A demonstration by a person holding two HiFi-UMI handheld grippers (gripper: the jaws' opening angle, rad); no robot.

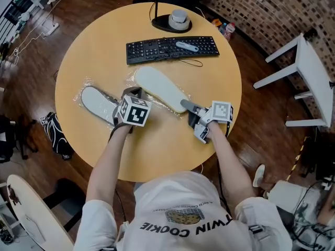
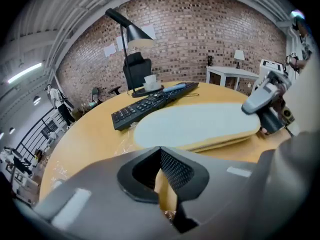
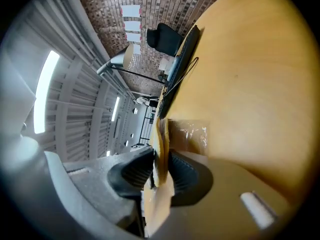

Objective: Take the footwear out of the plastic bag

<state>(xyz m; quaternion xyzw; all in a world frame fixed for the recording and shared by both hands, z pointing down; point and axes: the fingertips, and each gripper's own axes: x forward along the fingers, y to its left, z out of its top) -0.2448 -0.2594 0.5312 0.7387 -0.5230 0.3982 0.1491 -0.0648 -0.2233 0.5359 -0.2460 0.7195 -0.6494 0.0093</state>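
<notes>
Two flat pale grey slippers lie on the round wooden table point(image 1: 157, 150). The left slipper point(image 1: 97, 102) sits inside crinkled clear plastic point(image 1: 84, 90). My left gripper point(image 1: 124, 101) is at its near end, and in the left gripper view point(image 2: 160, 156) the jaws are pinched together on a tan edge with film below it. The right slipper point(image 1: 157, 87) point(image 2: 195, 121) lies bare in the middle. My right gripper point(image 1: 187, 106) point(image 3: 160, 156) is shut on its heel edge point(image 3: 161, 134), a pad on each side. More clear film point(image 3: 192, 134) lies just beyond it.
A black keyboard point(image 1: 171, 48) with a grey pen-like thing point(image 1: 187, 46) on it lies across the far side, in front of a desk lamp's base point(image 1: 172, 22). A white side table point(image 1: 314, 72) stands to the right, and a bag point(image 1: 55, 132) is on the floor at left.
</notes>
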